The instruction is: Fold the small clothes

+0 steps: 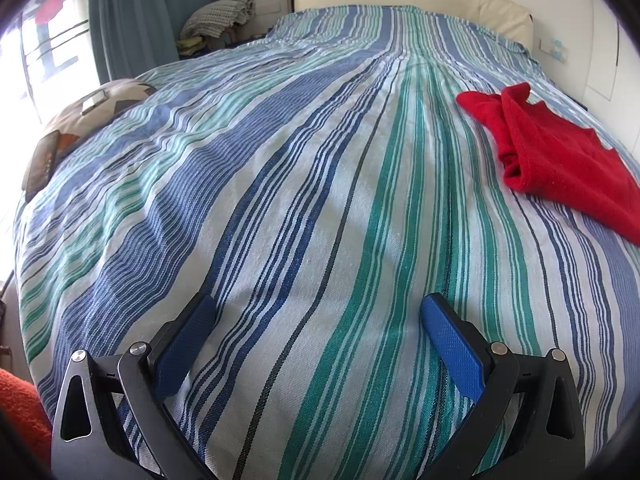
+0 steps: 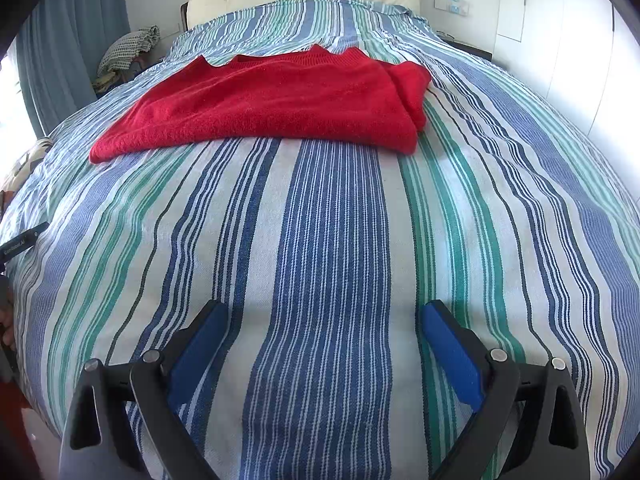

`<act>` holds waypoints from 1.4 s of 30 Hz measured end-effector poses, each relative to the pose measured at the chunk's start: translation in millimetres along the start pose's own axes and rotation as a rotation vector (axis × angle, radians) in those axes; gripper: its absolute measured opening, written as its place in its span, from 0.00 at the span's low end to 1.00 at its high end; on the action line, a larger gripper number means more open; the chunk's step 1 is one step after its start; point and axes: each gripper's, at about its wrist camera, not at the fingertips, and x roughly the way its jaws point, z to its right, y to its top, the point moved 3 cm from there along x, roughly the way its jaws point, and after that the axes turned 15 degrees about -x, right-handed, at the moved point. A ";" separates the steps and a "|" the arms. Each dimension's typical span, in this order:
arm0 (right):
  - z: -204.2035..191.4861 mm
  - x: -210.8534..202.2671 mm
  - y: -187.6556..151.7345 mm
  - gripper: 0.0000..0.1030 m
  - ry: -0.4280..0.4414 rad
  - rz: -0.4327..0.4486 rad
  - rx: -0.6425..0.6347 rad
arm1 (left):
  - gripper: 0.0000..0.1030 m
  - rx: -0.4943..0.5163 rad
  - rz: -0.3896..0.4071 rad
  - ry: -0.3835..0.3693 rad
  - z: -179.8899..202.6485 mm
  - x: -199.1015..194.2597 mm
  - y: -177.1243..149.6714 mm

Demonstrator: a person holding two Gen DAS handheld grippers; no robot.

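— While the left wrist view catches a patterned cushion (image 1: 96,116) at the bed's left edge, what's on the right?
— Red sweater (image 2: 272,100), folded, lying mid-bedspread (image 2: 332,240), whole only from the right wrist.
— Grippers?
— Left gripper (image 1: 316,312) and right gripper (image 2: 322,316) both spread wide, empty, above the stripes.

Only one legible mark: small white lettering, roughly "GenRobot.AI", on black device edge (image 2: 22,242) at far left of right wrist view, letters tiny and partly blurred. Nothing readable on striped bedspread (image 2: 328,240), red sweater (image 2: 272,100), wall plates (image 2: 452,4) or anywhere in left wrist view.
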 end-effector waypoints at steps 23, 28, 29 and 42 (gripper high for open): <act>-0.4 0.0 -0.3 0.94 -0.002 0.002 0.001 | 1.00 0.001 0.001 0.003 0.2 0.0 -0.7; -0.5 0.0 -0.4 0.94 -0.003 0.002 0.002 | 1.00 0.002 0.002 0.004 0.3 0.1 -0.8; -0.5 0.0 -0.4 0.94 -0.004 0.002 0.002 | 1.00 0.002 0.002 0.004 0.3 0.1 -0.8; -0.8 -1.1 0.1 0.94 -0.003 0.001 0.003 | 0.99 0.019 -0.020 0.028 1.2 -6.9 2.9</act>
